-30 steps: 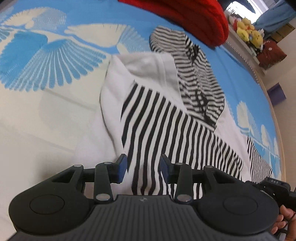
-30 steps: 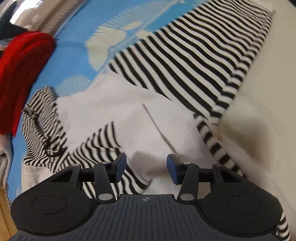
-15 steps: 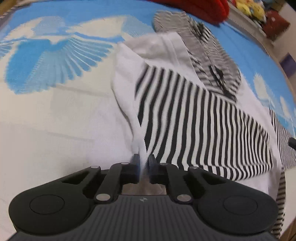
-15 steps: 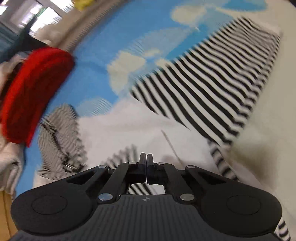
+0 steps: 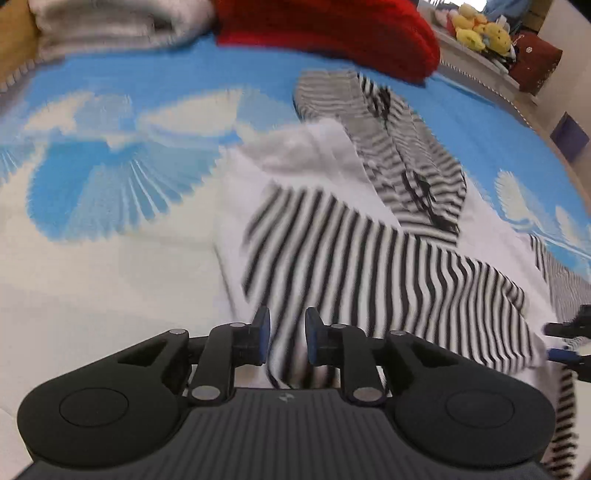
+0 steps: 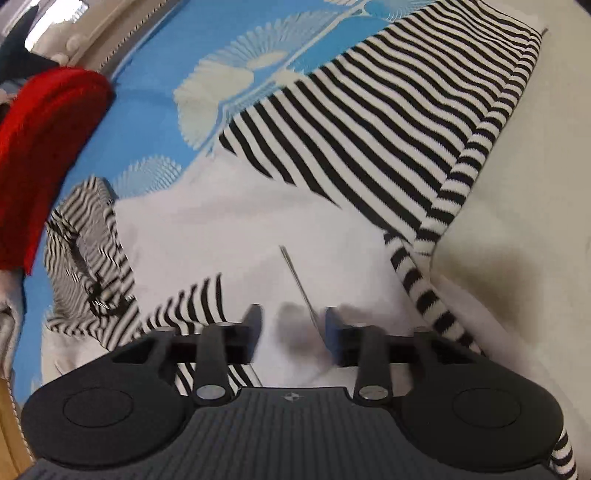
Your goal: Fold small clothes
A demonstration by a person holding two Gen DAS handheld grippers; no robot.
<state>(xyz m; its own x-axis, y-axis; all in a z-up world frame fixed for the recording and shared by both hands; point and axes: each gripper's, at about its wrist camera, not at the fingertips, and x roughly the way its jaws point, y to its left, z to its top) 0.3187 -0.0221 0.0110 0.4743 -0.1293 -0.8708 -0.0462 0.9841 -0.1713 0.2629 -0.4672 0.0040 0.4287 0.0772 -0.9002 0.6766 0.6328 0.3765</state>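
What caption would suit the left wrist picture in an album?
Left gripper, jaws opening, above a black-and-white striped top spread on a blue patterned bedspread.

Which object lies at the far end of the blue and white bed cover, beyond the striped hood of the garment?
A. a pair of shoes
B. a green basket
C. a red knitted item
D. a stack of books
C: a red knitted item lies beyond the striped hood on the bed cover.
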